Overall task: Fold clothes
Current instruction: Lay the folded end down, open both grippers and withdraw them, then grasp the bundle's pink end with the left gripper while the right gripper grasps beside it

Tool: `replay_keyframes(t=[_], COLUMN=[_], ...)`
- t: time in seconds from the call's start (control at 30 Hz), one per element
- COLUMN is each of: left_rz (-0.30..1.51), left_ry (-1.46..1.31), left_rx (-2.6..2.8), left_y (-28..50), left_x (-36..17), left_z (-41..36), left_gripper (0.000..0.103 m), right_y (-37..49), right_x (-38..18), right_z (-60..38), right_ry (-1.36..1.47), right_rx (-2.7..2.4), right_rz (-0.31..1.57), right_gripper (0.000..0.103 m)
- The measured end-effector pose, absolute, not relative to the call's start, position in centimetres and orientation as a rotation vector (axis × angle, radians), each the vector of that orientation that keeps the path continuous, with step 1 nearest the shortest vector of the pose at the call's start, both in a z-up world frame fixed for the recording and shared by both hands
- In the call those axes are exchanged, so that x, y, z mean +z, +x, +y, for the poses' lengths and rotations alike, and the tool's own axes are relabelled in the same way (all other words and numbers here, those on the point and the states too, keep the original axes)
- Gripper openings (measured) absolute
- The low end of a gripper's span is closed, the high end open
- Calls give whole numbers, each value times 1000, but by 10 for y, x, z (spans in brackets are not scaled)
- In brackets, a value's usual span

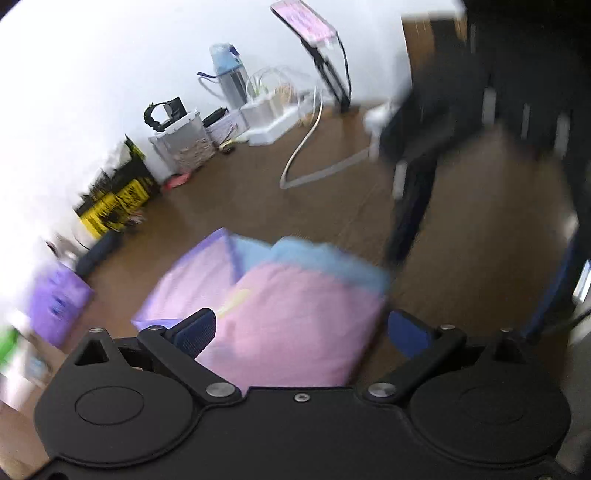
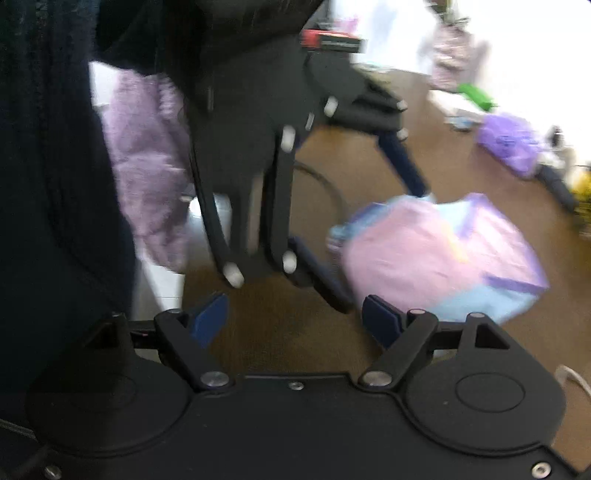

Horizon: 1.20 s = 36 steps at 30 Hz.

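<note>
A folded garment (image 1: 280, 302) in pink, light blue and purple lies on the brown table, just ahead of my left gripper (image 1: 301, 332). That gripper is open and empty, its blue pads either side of the garment's near edge. In the right wrist view the same garment (image 2: 439, 254) lies ahead and to the right. My right gripper (image 2: 295, 321) is open and empty above bare table. The left gripper (image 2: 369, 203) shows there from the side, open, fingers at the garment's left edge. Both views are blurred by motion.
Along the back wall stand a water bottle (image 1: 231, 72), white boxes (image 1: 266, 118), a patterned box (image 1: 184, 144), a phone on a stand (image 1: 306, 20) and yellow-black packages (image 1: 118, 195). A white cable (image 1: 306, 147) lies on the table. A purple bag (image 1: 59, 302) sits left. A dark-clothed person (image 2: 55, 184) is at left.
</note>
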<state>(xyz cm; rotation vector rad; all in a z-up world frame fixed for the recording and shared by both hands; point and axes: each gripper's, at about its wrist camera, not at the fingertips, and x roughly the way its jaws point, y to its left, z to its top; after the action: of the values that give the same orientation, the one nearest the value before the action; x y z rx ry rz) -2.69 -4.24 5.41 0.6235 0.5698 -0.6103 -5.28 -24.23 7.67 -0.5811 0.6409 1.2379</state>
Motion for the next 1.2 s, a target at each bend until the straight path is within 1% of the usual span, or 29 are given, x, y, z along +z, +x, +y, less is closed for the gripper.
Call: replay_keyframes(t=[0.03,0.1,0.13,0.23,0.37,0.43,0.53,0.63,0.7,0.73,0.77,0.8,0.83,0.87,0.97,1.03,1.1,1.2], left_rz=[564,568,575,662,773,835,804,729,663,637,624,611,598,585,575,575,575,551], left_ry=[594,413,371,238,117,69,71,132,186,220,252,285,318,351,386,401,420,514], left_rx=[-588,-485,-446,-298,-351,-459,-562,-570,-566,-568,-572,-576,-580,-583,-587,-586,-598,-648], left_y=[-25,-13,-10,5,-7,-23,-50,-62,-62,-59,-56,-52,-49,-46,-41,-36,-35,-39], left_x=[53,49,45,27,31,33,39,50,59,60,60,60,60,59,57,56,53,45], left_z=[-35,-5,3,31,38,31,21,12,8,5,2,0,-3,-6,-9,-13,-17,-25], left_gripper=[100,100,100,100,100,100,100,100,100,100,100,100,101,101,101,102,103,103], right_y=[-54,-54,-54,-50,-39,-49,-69,-105,-131,-138,-153,-161,-165,-173,-172,-165,-147,-113], right_x=[78,82,86,99,157,201,240,289,318,324,340,350,353,369,379,368,334,228], right_z=[-247,-260,-267,-285,-346,-399,-446,-499,-539,-548,-573,-586,-588,-596,-594,-581,-552,-471], right_ry=[-585,-535,-498,-386,-97,17,-3,-191,-389,-437,-556,-641,-673,-826,-1044,-1101,-1143,-1193], right_rx=[1202,1156,1137,1101,952,849,753,654,479,426,280,180,148,23,-151,-160,-102,113], right_rz=[624,643,652,676,649,641,667,819,1026,1078,1203,1268,1284,1290,1153,1039,915,717], right_gripper=[85,85,85,85,85,85,85,86,86,86,86,86,86,86,86,91,91,91])
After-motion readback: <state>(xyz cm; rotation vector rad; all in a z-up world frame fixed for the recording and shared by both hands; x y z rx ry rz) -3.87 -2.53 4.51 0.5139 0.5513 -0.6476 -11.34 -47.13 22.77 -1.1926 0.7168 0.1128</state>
